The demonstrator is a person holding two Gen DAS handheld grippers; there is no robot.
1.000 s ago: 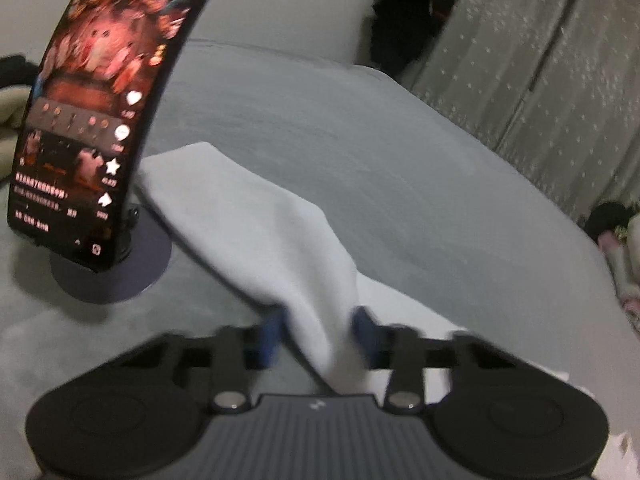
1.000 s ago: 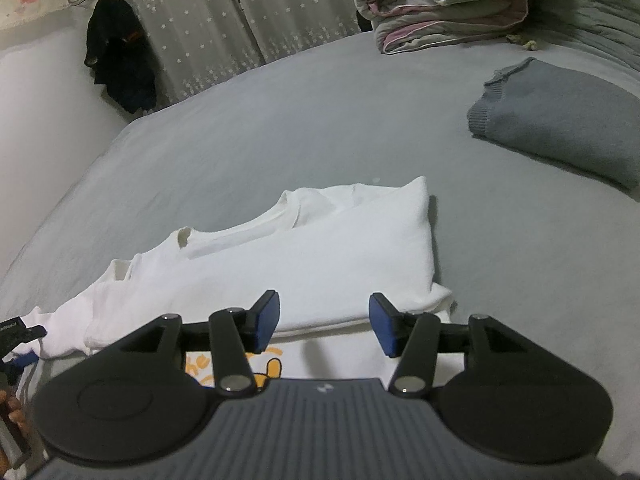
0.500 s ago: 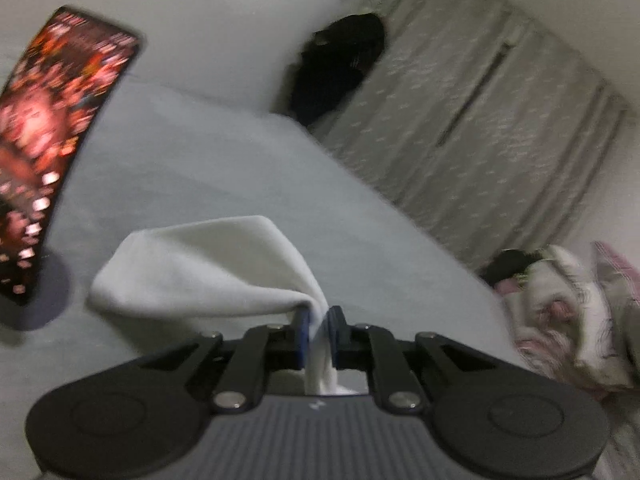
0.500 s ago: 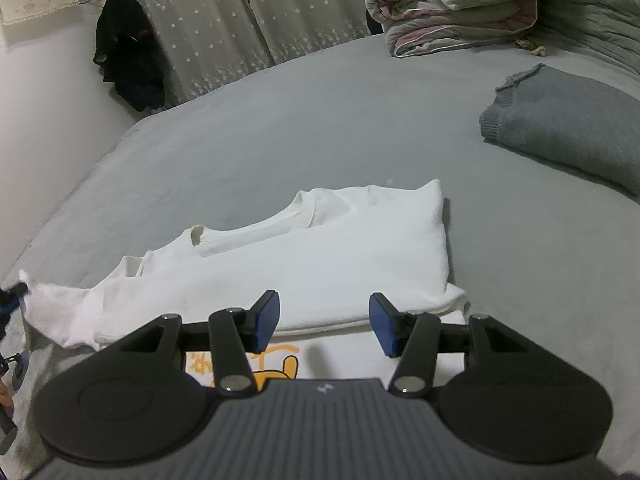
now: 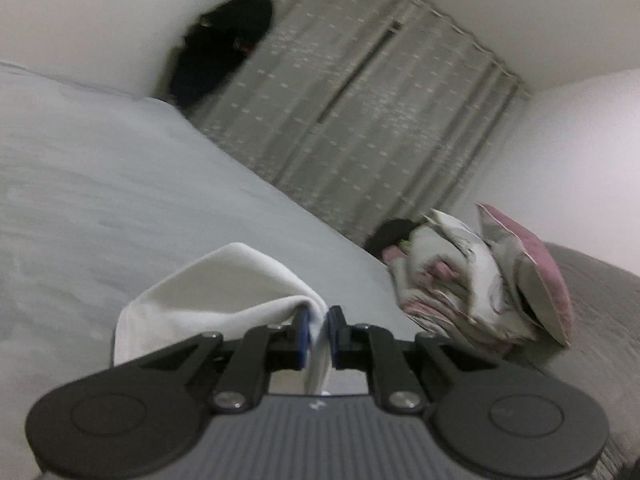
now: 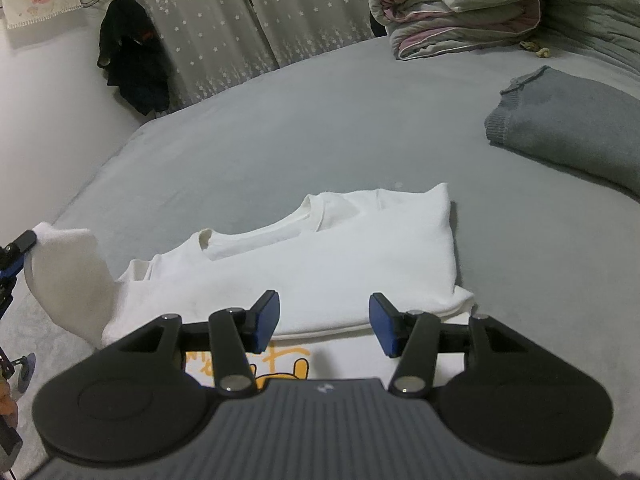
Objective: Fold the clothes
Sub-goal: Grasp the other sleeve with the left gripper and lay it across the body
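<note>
Sleeve (image 6: 68, 272) of the white T-shirt (image 6: 320, 264) is lifted at the far left, pinched in the left gripper (image 5: 318, 334), whose blue pads are pressed together on the cloth so that it drapes off to the left. The T-shirt lies flat on the grey bedsheet (image 6: 320, 128), its long axis running left to right; its neckline (image 6: 260, 228) faces the far curtains (image 6: 256, 20) and its right edge is folded over the body. It is plain white, with an orange cartoon print (image 6: 280, 368) showing on the near part. Just over that near part hangs the right gripper (image 6: 324, 322), its jaws spread and holding nothing. To the right of the T-shirt, well apart, lies a folded grey sweater (image 6: 568, 128). Beyond the T-shirt, a dark garment (image 6: 132, 52) hangs on the white wall left of the curtains, and a rolled quilt (image 6: 460, 8) sits at their right.
</note>
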